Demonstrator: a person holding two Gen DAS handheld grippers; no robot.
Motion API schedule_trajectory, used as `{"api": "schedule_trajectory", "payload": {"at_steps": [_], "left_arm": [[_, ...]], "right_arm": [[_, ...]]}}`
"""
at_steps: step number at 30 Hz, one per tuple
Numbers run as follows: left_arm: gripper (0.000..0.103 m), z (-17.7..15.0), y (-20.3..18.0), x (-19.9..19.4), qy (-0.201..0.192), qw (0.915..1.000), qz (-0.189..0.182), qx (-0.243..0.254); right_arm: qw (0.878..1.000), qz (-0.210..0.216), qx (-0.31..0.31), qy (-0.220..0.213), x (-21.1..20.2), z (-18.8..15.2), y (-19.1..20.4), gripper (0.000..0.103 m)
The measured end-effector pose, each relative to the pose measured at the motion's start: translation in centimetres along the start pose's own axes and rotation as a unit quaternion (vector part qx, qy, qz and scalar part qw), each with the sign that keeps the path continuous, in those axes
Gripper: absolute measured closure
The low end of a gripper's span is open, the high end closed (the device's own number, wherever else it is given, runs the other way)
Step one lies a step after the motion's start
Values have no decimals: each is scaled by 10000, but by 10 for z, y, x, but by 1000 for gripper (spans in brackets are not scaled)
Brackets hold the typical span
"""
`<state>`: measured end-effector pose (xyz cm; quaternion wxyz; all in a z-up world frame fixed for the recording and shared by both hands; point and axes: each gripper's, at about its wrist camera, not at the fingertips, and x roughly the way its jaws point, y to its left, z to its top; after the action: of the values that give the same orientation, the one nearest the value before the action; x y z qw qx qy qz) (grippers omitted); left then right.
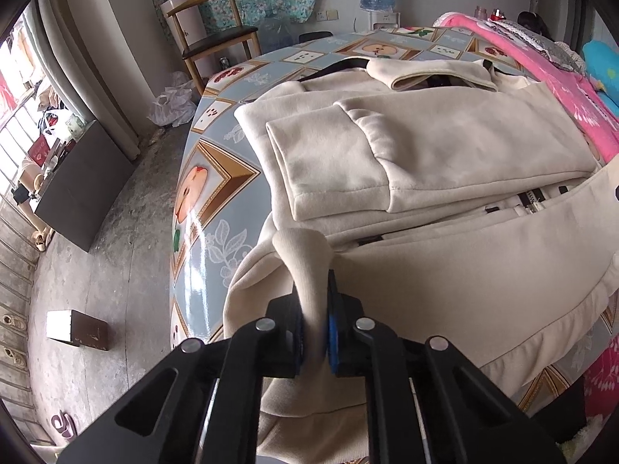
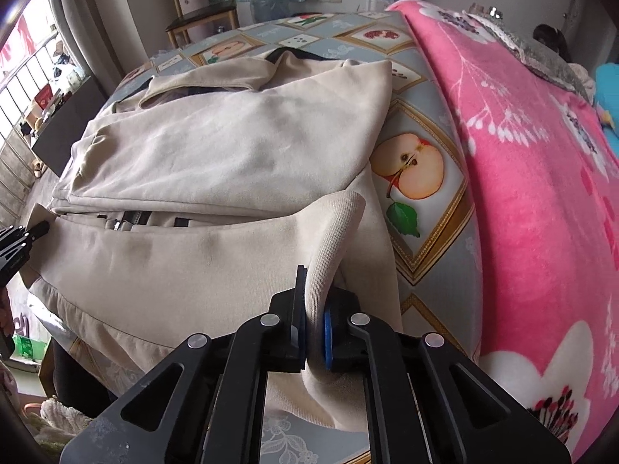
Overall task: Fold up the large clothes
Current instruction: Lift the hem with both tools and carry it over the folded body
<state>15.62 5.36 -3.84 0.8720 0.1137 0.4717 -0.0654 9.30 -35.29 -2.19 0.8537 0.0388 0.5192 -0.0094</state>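
1. Cream zip jacket (image 1: 425, 147) lying flat on the fruit-print tablecloth (image 1: 216, 178), sleeves already crossed over the chest, collar at the far end, pink blanket (image 2: 541, 193) just beside its right edge.
2. Left gripper (image 1: 314, 321) clamped tight on a pinch of the jacket's near hem at its left corner; cloth bunched up between the pads, nothing else caught.
3. Right gripper (image 2: 311, 321) likewise closed hard on the ribbed hem at the jacket's right corner, fabric standing up in a ridge above the jaws.
4. Step in hand, by the look of it: lifting the hem to fold the lower half up over the sleeves, toward the collar.
5. Best done by raising both corners together and level, keeping the hem taut between them so no sag forms along the zip (image 1: 536, 197).
6. Worth carrying the hem far enough past the crossed sleeves to line up with the shoulders, without dragging the whole jacket toward the far end.
7. Release only once the hem lies flat on the jacket; risk otherwise of a crooked fold or a corner slipping off toward the blanket.
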Motion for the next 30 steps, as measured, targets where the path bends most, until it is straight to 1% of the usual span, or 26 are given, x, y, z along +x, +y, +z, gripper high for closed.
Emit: {"api": "schedule_trajectory", "payload": {"at_steps": [4, 7, 10, 13, 16, 21, 23, 26, 30], "left_arm": [[97, -4, 2, -23, -446, 9990, -89, 18], [97, -9, 4, -48, -887, 9959, -172, 21], [97, -12, 8, -70, -1186, 9926, -225, -87], [97, -10, 12, -90, -1450, 9890, -233, -168], [97, -1, 14, -105, -1667, 9855, -240, -196], [97, 31, 18, -118, -2037, 9787, -247, -119], [97, 50, 21, -116, -2169, 9760, -182, -57], [97, 82, 26, -106, -2258, 9741, -111, -8], [97, 131, 41, -80, -2229, 9747, -165, -94]], "right_arm": [[9993, -64, 83, -369, -25, -5, 4, 97], [9973, -147, 96, -709, -46, -10, 9, 97], [9943, -267, 134, -1020, -63, -10, 12, 97], [9911, -218, 244, -1293, -78, -4, 10, 97], [9880, -176, 262, -1511, -87, 8, 9, 97], [9829, -127, 173, -1830, -91, 43, 7, 97], [9808, -149, 107, -1943, -90, 61, 5, 97], [9786, -144, 7, -2054, -81, 96, 2, 97], [9786, -72, -17, -2057, -53, 147, -3, 98]]}}
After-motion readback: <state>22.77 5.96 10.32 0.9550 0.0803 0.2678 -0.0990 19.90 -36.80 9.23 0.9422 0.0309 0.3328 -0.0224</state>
